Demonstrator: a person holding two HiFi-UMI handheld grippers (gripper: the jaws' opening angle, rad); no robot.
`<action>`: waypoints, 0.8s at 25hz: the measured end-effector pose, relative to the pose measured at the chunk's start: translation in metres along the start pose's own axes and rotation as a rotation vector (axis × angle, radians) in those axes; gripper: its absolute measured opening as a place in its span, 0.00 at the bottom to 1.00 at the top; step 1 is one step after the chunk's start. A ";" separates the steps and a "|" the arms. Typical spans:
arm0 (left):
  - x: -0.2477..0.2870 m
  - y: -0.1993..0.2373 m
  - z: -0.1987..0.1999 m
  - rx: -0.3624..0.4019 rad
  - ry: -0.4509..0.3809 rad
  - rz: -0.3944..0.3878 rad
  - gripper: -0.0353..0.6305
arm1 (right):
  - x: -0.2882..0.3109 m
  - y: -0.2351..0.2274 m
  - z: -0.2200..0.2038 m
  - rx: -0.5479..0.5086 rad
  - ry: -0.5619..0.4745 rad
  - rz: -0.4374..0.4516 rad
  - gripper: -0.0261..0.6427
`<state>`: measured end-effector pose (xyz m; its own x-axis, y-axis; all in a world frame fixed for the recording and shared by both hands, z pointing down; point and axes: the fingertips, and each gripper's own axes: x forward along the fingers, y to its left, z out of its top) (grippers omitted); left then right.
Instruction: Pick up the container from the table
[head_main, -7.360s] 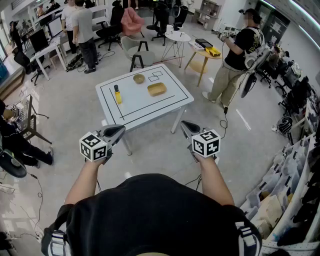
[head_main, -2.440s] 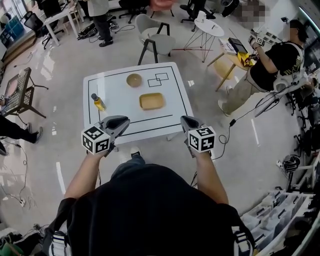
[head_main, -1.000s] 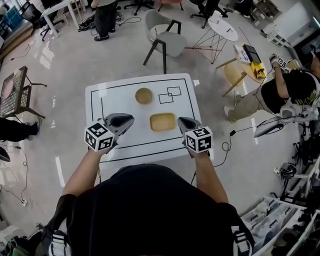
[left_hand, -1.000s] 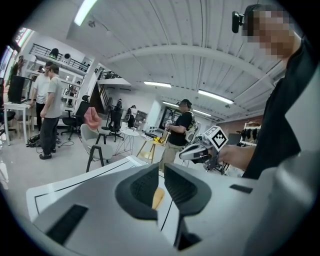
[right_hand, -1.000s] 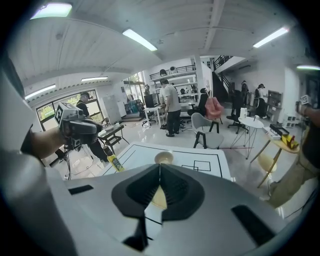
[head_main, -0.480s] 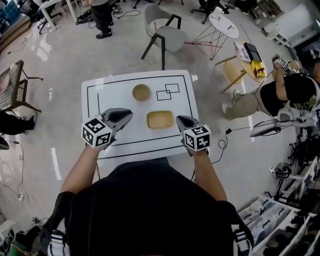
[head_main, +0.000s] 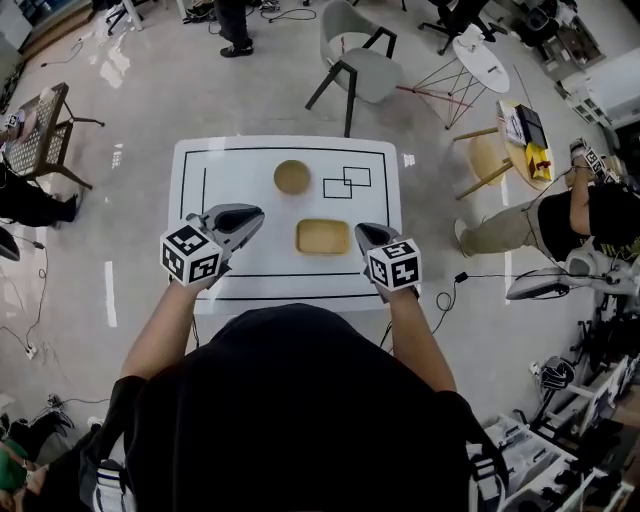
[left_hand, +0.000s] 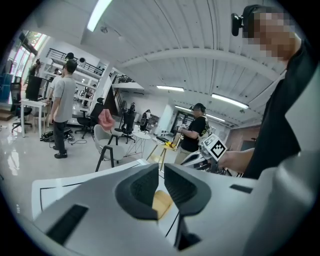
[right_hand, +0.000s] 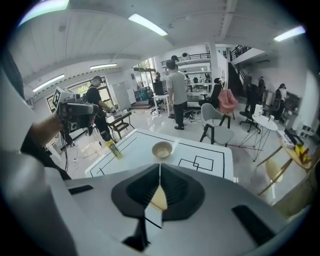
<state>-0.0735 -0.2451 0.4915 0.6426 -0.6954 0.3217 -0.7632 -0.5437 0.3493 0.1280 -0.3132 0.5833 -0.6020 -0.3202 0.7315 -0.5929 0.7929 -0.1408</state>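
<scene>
Shift: since the first frame the person has come across the floor to the table (head_main: 230, 170); both grippers now hang over its near half.
Container: the shallow tan container (head_main: 323, 236) lies flat inside the black border line, between the two gripper tips in the head view, touched by neither.
Room round the container: bare tabletop on all four sides; a black line runs just nearer than its near rim.
Left gripper: the left gripper (head_main: 252, 216) is left of the container; its jaws stand a narrow gap apart with nothing between them, and the container (left_hand: 162, 202) shows far off through the gap.
Right gripper: the right gripper (head_main: 362, 234) is just right of the container, close to the table's right edge; its jaws (right_hand: 160, 169) are pressed together and empty.
Bowl: the round bowl (head_main: 292, 177) sits beyond the container, well apart.
Drawn squares: two overlapping outlines (head_main: 347, 182) lie right of the bowl.
Bottle: a yellow bottle (right_hand: 114, 149) stands by the left border line.
Surroundings: a grey chair (head_main: 365, 65) stands past the far edge, apart from the table; open floor lies left and right.
</scene>
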 end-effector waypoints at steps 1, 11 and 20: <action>0.000 0.000 0.001 -0.004 -0.005 0.008 0.11 | 0.003 -0.002 -0.001 -0.007 0.009 0.007 0.05; 0.000 0.000 -0.009 -0.050 -0.020 0.074 0.11 | 0.033 -0.005 -0.018 -0.093 0.112 0.089 0.08; 0.004 0.001 -0.036 -0.115 -0.003 0.110 0.11 | 0.063 -0.006 -0.036 -0.171 0.198 0.140 0.13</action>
<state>-0.0698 -0.2316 0.5244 0.5557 -0.7488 0.3612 -0.8157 -0.4071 0.4110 0.1122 -0.3197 0.6542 -0.5458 -0.1073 0.8310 -0.4026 0.9034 -0.1477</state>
